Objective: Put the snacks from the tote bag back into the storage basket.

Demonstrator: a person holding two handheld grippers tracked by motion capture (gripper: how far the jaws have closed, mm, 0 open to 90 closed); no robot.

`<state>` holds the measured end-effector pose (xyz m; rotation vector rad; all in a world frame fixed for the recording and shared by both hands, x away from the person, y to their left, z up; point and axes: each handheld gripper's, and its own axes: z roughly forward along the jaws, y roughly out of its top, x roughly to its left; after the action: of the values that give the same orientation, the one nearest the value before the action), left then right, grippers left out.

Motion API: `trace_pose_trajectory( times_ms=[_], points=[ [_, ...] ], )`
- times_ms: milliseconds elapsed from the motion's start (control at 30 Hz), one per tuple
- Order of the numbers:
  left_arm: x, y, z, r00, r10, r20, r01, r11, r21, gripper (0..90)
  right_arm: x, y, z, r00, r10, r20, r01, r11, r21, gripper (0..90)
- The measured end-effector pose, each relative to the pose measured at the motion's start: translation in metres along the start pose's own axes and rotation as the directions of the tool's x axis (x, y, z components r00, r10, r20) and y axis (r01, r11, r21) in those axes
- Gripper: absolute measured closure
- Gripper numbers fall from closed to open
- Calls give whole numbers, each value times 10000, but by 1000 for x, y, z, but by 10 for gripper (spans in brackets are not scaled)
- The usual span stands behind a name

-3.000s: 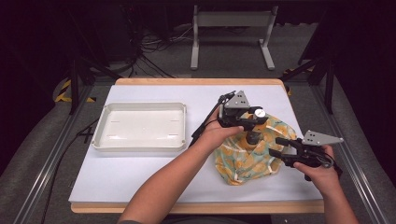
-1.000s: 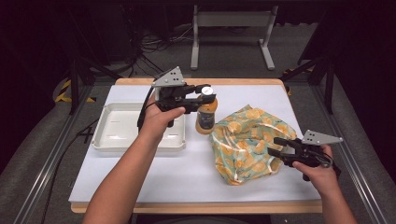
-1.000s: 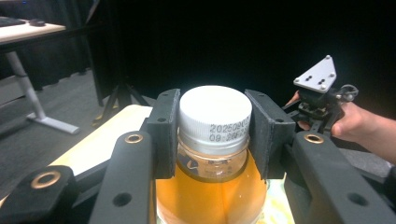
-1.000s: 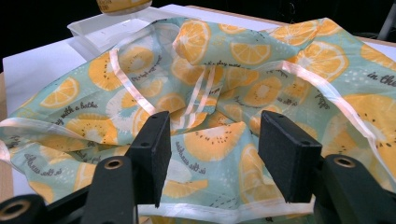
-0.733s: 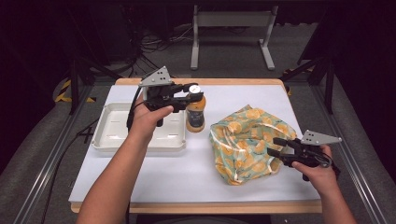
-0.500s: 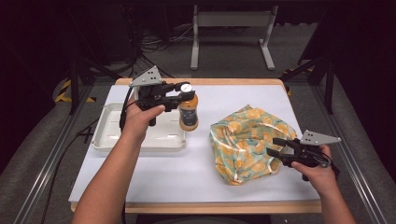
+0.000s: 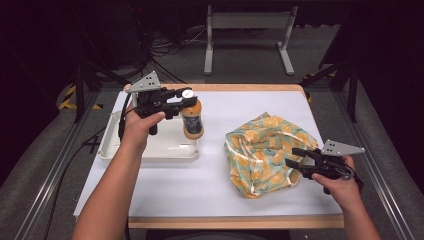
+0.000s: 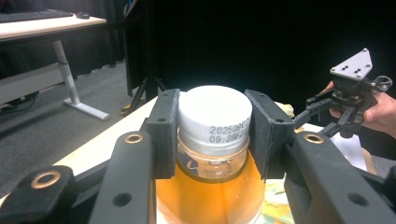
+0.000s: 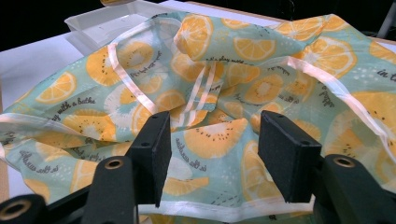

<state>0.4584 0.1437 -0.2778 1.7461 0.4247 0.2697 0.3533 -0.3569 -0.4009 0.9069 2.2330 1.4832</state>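
From my remote seat I see the left gripper [image 7: 186, 100] clamped on the white cap of one amber-filled bottle [image 7: 192, 119], held upright at the right edge of the single white tray [image 7: 150, 147], while the right gripper [image 7: 296, 157] sits at the near right edge of the one crumpled citrus-print bag [image 7: 265, 150], jaws spread with only the fabric's hem lying between them. In the left gripper view, the jaws hide both sides of the bottle's neck and the frame cuts off its base, so I cannot tell whether it touches the table [image 7: 215, 185] or hangs above it
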Motion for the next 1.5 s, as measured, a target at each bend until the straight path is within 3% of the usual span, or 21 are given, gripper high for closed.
trace_pose_trajectory(
  times_ms=[433, 667, 1000, 1500],
  points=[
    [16, -11, -21, 9997, 50, -224, -46, 9998, 198, 581, 0, 0, 1, 10000, -8, 6, 8, 10000, 57, 451],
    [22, -21, -30, 9996, 277, 77, -278, 9995, 133, 581, 1, 0, 2, 10000, -17, -7, 17, 10000, 71, 451],
    [22, -37, -26, 9988, 390, 283, -402, 9984, 409, 581, 1, 0, 4, 10000, -21, -33, 21, 9999, 120, 451],
    [18, -55, -19, 9972, 528, 538, -596, 9893, 1330, 581, 1, -1, 4, 10000, -33, -71, 34, 9999, 158, 451]
  ],
)
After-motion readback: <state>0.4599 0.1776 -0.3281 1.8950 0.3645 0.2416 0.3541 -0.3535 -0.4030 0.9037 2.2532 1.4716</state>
